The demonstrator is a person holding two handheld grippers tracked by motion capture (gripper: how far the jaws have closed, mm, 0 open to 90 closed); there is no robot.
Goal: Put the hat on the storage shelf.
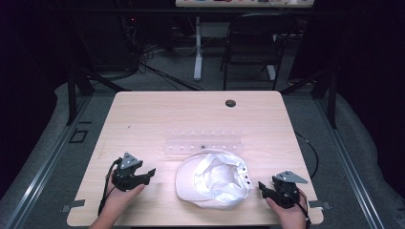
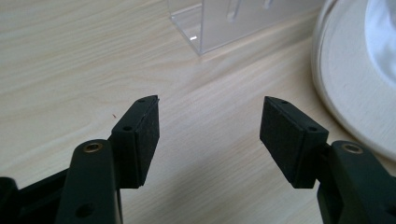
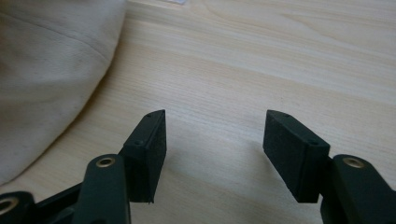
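**Booth 1:** Dark room round a pale wood table (image 1: 143, 114), w/ a folding chair (image 1: 250, 45) and cables on the floor behind it. Centre-front lies a white cap (image 1: 212, 179), upside down, lining facing up, brim toward the person's left. Just behind it, touching or nearly so, a clear acrylic rack (image 1: 204, 143) runs across the table.

**Booth 2:** And both hands in at the near edge. Left gripper (image 1: 149, 172) sits on the table left of the cap, apart from it, jaws pointing at the brim. Left gripper view confirms: jaws wide apart, nothing btwn them but bare wood. Brim edge (image 2: 355, 88) curves in at the right, rack corner (image 2: 205, 28) up top.

**Booth 1:** Right side?

**Booth 2:** Right gripper (image 1: 262, 187) is right of the cap, near the crown, tips aimed at it, not touching as far as I can tell. Right gripper view: jaws spread wide, empty, table grain in the gap. Cap fabric (image 3: 51, 79) bulges in at the left, off-white, a little creased.

**Booth 1:** So cap's flat on the table, flanked both sides, neither set of tongs on it.

**Booth 2:** Correct. Grey three-cornered plate on top of each gripper, cables trailing back past the wrists.
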